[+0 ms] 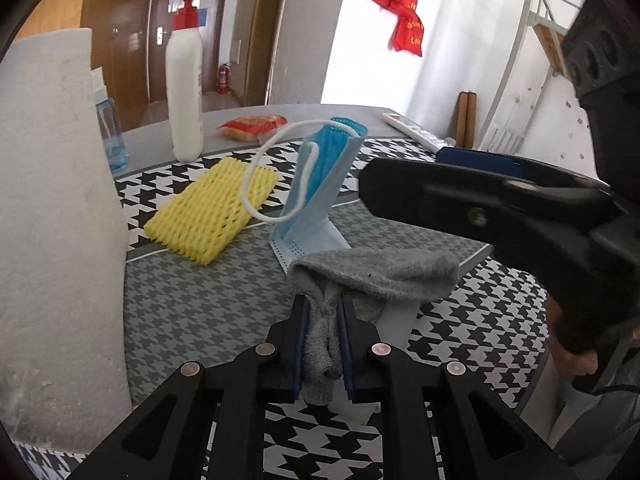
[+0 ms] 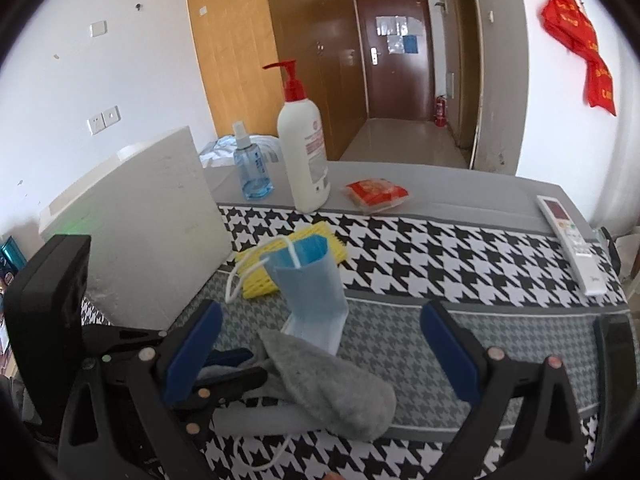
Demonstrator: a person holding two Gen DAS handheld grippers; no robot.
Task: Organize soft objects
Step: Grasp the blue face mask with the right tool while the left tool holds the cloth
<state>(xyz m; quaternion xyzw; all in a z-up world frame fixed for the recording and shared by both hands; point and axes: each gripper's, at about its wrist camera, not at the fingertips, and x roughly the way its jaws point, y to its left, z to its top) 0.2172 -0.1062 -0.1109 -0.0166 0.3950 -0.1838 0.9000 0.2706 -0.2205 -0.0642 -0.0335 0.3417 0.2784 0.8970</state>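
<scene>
left claw: pinched tight on grey sock, lower centre of frame | right claw: spread wide, holding nothing, above sock | blue face mask: bent upright mid-frame on bench | yellow foam net: flat, left of mask

Daylight fills both views, brightest on the white wall right of the tall white pump bottle with the red dispenser, where it blows out to glare. Shadows on the houndstooth tablecloth are soft. Fisheye bending curves the edges, with dark vignetted corners. The black right gripper appears motion-blurred.
</scene>
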